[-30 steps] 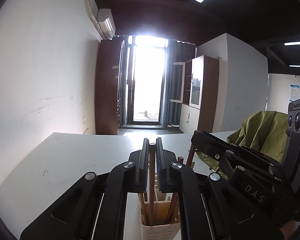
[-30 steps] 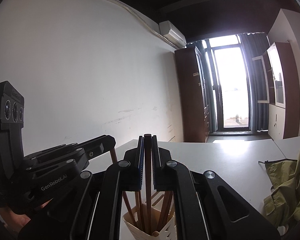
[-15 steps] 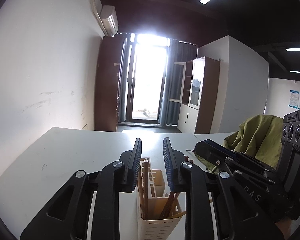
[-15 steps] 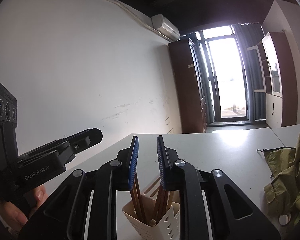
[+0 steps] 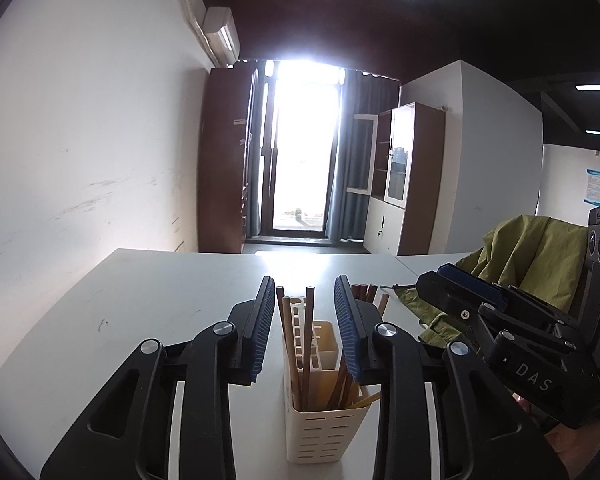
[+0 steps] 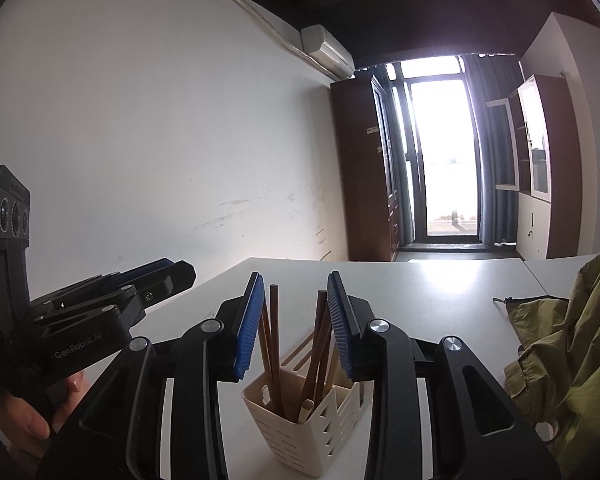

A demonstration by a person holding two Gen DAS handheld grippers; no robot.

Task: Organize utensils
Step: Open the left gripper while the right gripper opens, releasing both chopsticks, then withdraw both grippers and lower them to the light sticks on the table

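Cream plastic holder (image 5: 325, 428) stands on the white table (image 5: 148, 304), filled with upright and leaning wooden chopsticks (image 5: 307, 344). We see the left tongs (image 5: 305, 328) released, jaws spread wide to either side of the chopsticks without touching them. The right tongs (image 6: 294, 322) are likewise released, framing the same holder (image 6: 300, 432). A green jacket (image 6: 572, 344) lies on the table beside it.

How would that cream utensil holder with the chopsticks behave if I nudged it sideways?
The utensil holder looks like thin slotted plastic, so probably light and apt to slide on the smooth table. Tall and narrow, with chopsticks leaning above its rim, it might tip.
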